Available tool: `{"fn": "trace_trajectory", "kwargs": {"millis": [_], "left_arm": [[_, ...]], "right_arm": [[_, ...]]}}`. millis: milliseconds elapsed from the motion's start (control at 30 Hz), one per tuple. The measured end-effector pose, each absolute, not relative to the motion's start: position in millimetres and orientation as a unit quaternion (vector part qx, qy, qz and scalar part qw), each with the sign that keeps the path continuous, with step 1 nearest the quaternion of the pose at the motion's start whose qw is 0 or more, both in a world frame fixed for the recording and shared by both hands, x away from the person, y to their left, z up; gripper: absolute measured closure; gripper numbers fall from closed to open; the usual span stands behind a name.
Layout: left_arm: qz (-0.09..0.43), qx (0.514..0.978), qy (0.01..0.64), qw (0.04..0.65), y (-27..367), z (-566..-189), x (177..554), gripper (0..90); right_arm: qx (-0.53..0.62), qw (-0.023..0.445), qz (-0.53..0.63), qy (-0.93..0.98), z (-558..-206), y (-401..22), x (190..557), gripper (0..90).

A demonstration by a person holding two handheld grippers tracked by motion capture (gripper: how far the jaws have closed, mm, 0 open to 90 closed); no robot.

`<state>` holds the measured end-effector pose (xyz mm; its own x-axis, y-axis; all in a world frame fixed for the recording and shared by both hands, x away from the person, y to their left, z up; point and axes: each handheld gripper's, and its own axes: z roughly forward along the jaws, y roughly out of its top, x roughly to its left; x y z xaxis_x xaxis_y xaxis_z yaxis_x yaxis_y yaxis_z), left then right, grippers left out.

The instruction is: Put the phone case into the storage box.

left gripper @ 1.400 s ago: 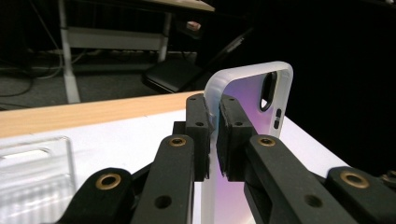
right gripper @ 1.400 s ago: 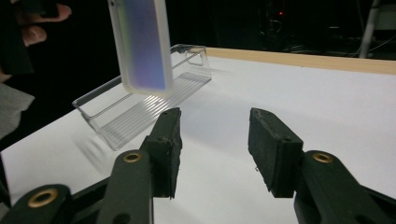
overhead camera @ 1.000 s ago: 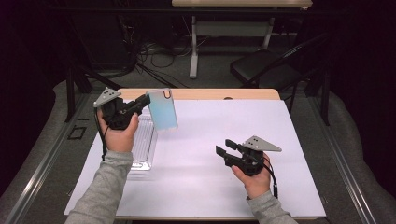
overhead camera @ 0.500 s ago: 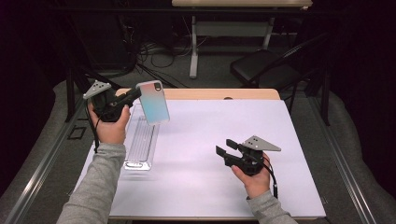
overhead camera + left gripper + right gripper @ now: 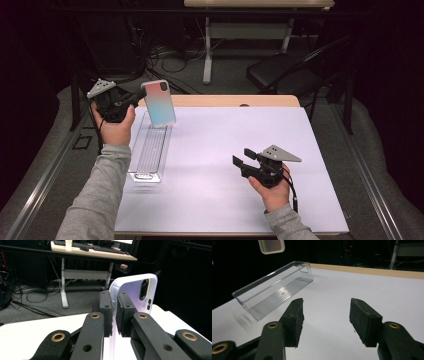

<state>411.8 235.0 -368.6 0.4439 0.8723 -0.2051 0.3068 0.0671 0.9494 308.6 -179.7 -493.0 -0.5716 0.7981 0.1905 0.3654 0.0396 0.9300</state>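
While the left gripper (image 5: 137, 97) is clamped on the phone case (image 5: 158, 103) above the clear tray (image 5: 149, 150) near the bench's left edge, hold it tight and steady; the right gripper (image 5: 246, 164) rests with jaws apart.

My left claw (image 5: 141, 93) grips a phone case (image 5: 159, 103) by its edge, clear-rimmed with a pink-to-blue back and a camera cutout at its top corner. It hangs upright in the air, tilted slightly, at about ten o'clock over the bench (image 5: 300, 150). Below it a long clear plastic tray (image 5: 149, 152) lies flat along the bench's nine o'clock side, ribbed floor up.
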Motion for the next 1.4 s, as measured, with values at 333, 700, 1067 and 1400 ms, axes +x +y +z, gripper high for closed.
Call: {"fn": "trace_trajectory", "kwargs": {"millis": [333, 700, 1067, 1400], "left_arm": [[0.255, 0.629, 0.471, 0.563, 245.1, -365.1, 427.3, 84.2], [0.262, 0.629, 0.469, 0.562, 253.1, -368.1, 441.5, 84.2], [0.258, 0.633, 0.469, 0.559, 258.4, -377.1, 457.7, 84.3], [0.251, 0.625, 0.478, 0.563, 272.5, -387.7, 472.1, 84.2]], "right_arm": [[0.422, 0.218, 0.548, 0.689, -492.6, -181.9, 310.4, 28.9], [0.420, 0.220, 0.541, 0.695, -493.4, -180.9, 311.2, 19.0], [0.433, 0.201, 0.544, 0.690, -492.4, -187.5, 307.3, 19.1], [0.436, 0.216, 0.541, 0.686, -490.2, -195.9, 303.8, 19.0]]}}
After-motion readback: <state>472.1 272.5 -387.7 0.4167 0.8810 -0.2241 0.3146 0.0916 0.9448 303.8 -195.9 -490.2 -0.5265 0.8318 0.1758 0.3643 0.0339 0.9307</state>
